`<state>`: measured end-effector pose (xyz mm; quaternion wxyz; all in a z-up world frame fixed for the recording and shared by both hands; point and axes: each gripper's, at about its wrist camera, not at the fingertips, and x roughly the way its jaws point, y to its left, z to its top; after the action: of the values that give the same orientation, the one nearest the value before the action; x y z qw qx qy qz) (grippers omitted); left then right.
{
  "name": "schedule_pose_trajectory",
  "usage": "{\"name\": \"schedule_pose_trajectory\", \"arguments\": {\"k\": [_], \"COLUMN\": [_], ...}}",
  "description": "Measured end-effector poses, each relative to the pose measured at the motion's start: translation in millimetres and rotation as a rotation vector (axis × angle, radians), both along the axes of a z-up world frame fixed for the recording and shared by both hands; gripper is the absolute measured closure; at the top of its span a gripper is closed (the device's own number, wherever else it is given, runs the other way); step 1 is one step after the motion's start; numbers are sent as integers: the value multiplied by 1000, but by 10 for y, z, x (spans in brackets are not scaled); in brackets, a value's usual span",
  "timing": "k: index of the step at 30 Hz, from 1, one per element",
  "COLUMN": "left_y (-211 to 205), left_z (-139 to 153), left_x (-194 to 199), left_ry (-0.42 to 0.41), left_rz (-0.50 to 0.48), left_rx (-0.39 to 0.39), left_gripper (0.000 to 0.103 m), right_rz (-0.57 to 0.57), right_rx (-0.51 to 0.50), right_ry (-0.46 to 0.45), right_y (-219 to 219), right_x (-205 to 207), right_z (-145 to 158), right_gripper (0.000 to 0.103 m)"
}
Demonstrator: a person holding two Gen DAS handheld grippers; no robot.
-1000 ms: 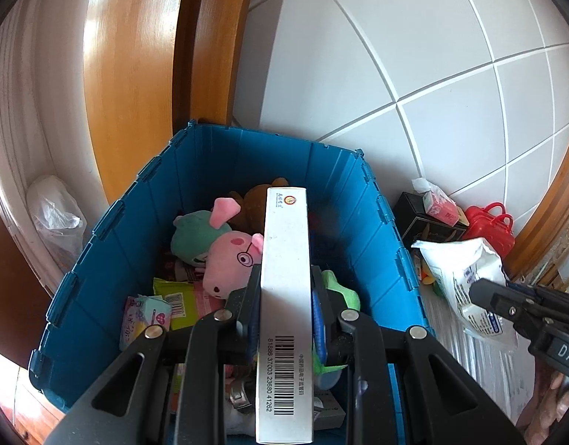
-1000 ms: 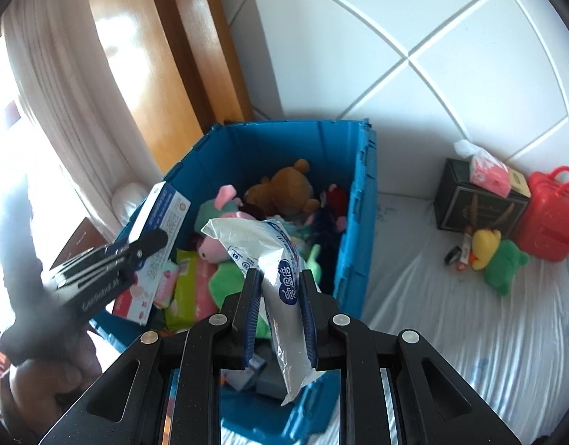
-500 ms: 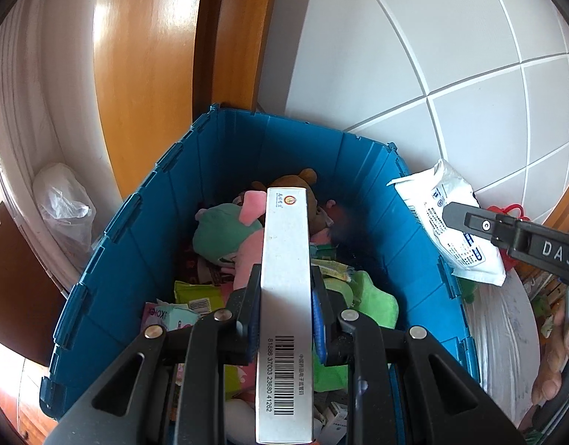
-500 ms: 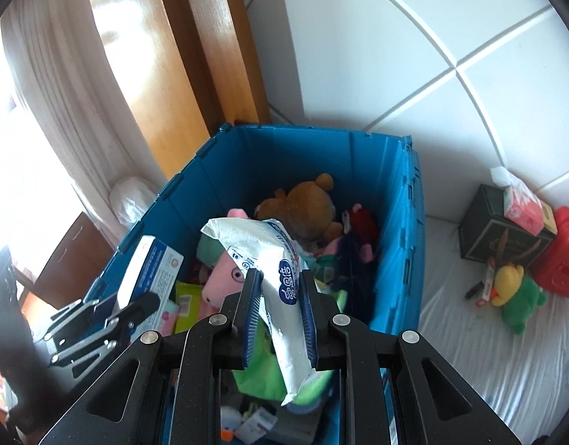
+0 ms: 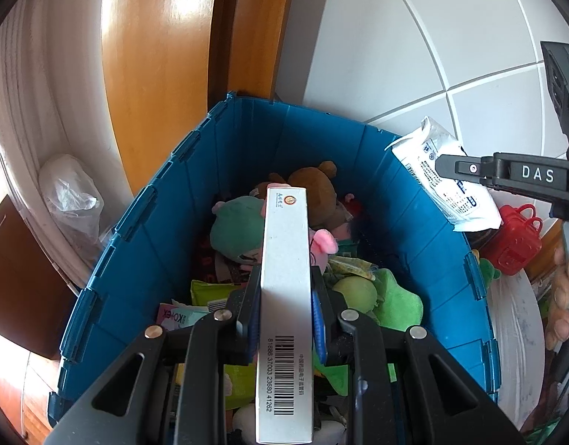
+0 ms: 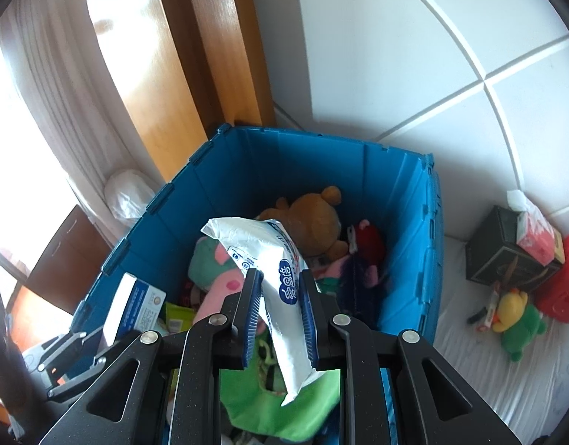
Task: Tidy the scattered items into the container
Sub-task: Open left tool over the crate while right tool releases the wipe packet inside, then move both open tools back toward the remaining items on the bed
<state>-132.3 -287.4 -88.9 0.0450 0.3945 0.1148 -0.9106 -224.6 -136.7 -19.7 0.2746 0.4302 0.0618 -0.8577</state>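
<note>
While both hands are hovering over the blue crate [image 5: 165, 259], the left gripper [image 5: 284, 319] is pinching a long white box [image 5: 284, 296] edge-up between its pads, with the box's far end reaching out above the plush toys piled inside. The right gripper [image 6: 278, 311] is clamping a white wipes pack [image 6: 280, 270] near its middle, so both ends are sagging past the fingers above the brown teddy bear [image 6: 314, 218] and a green plush [image 6: 284, 404]. Both loads are sitting over the crate's opening, not yet released. Trouble is likeliest at the drop: the crate is looking well filled, so the stiff box may be landing on soft toys, tipping and sliding towards the rim. The floppy pack could be catching on a pad as the jaws part, swinging sideways. Out on the white sheet [image 6: 488, 389], a green-and-yellow frog toy [image 6: 518, 326], a red case [image 6: 566, 285] and a black tissue box [image 6: 506, 252] are waiting beside the crate.
</note>
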Motion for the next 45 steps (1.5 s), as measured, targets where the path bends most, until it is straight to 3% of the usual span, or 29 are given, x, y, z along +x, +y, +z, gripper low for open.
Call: {"name": "schedule_pose_trajectory", "arguments": {"k": [7, 8, 9, 10, 11, 25, 45], "left_y": [-85, -99, -119, -141, -152, 134, 962], "left_z": [28, 37, 49, 73, 104, 221, 433], "left_x": [20, 17, 25, 53, 78, 177, 405], "left_ry": [-2, -7, -5, 15, 33, 35, 75], "left_rz": [39, 54, 65, 80, 93, 60, 14], "left_rx": [0, 3, 15, 23, 17, 25, -13], "left_gripper": [80, 61, 19, 2, 0, 0, 0], "right_rz": [17, 7, -8, -25, -40, -44, -87], "right_rx": [-19, -28, -34, -42, -48, -88, -135], "right_ry": [9, 15, 24, 39, 60, 122, 102], "right_y": [-81, -65, -43, -11, 23, 499, 1614], "right_x": [-48, -53, -57, -50, -43, 311, 738], "right_z": [45, 63, 79, 101, 127, 312, 131], "right_gripper": [80, 67, 26, 4, 2, 1, 1]}}
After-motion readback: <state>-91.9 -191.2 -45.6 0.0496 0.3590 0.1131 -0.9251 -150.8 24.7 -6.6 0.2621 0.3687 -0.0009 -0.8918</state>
